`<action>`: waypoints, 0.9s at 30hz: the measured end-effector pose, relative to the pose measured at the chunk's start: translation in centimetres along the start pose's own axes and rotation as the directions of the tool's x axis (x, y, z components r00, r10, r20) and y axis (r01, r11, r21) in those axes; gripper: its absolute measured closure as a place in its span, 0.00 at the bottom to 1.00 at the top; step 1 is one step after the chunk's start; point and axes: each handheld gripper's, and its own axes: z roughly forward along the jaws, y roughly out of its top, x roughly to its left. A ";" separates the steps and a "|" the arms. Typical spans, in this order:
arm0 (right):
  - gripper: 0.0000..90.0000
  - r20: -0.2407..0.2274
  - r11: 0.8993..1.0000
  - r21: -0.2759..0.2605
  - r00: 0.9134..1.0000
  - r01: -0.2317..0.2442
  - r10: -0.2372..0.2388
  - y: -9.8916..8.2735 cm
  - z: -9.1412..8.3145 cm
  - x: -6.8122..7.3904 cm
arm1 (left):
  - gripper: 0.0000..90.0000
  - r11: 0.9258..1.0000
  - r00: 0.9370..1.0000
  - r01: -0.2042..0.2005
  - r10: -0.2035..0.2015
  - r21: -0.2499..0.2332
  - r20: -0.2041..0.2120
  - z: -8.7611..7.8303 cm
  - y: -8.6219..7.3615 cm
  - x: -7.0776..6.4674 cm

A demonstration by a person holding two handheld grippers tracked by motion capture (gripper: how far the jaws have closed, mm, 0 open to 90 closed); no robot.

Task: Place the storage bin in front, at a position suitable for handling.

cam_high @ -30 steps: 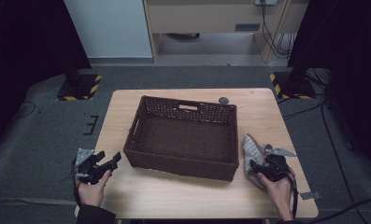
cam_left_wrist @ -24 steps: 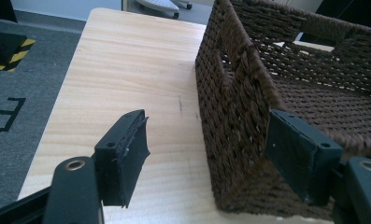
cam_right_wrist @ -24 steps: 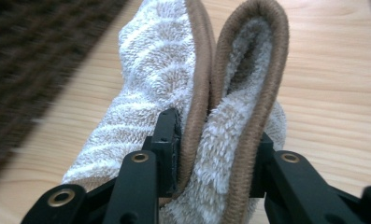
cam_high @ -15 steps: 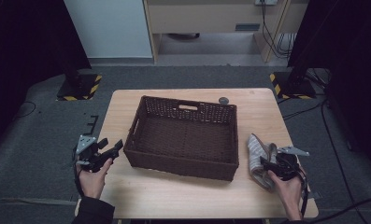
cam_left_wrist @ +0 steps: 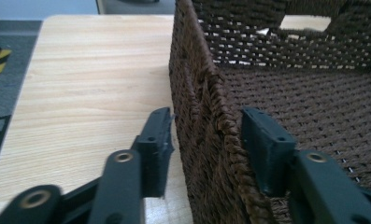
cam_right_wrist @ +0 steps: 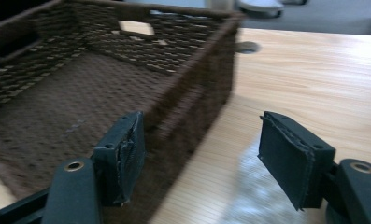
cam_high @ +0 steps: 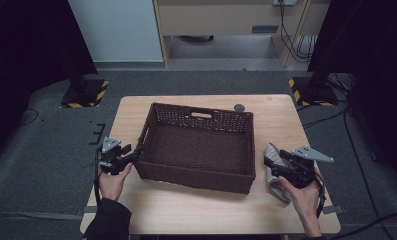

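Note:
A dark brown wicker basket (cam_high: 196, 177) sits empty in the middle of the wooden table (cam_high: 186, 210). My left gripper (cam_high: 137, 150) is at the basket's left wall. In the left gripper view its jaws straddle the rim (cam_left_wrist: 220, 116), one outside and one inside. They have just been closing, and a thin gap still shows on each side. A crumpled grey cloth (cam_high: 273, 175) lies on the table right of the basket. My right gripper (cam_high: 277, 162) hovers over the cloth (cam_right_wrist: 253, 196). Its jaws have just been opening and nothing is between them.
A small dark round disc (cam_high: 239, 107) lies on the table behind the basket's far right corner. Bare wood runs along the table's near edge and left of the basket. The dark floor drops away past the table's edges.
My left gripper has slid right to the basket's left wall, and its jaws have narrowed around the rim. My right gripper has lifted off the grey cloth with wider jaws.

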 end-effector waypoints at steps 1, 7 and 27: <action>0.37 -0.012 1.000 0.006 1.000 0.004 -0.003 0.1 0.3 0.3 | 0.64 1.000 1.000 0.000 0.000 0.000 0.000 0.0 0.0 0.0; 0.39 -0.052 0.999 0.045 0.999 0.006 -0.003 0.5 2.4 2.1 | 0.74 0.993 0.997 -0.068 0.071 0.101 -0.018 1.3 0.4 -0.9; 0.59 -0.043 0.982 0.181 0.998 0.056 -0.049 -0.7 3.8 3.5 | 0.82 0.990 0.998 -0.056 0.053 0.131 0.030 -1.8 -1.5 -2.8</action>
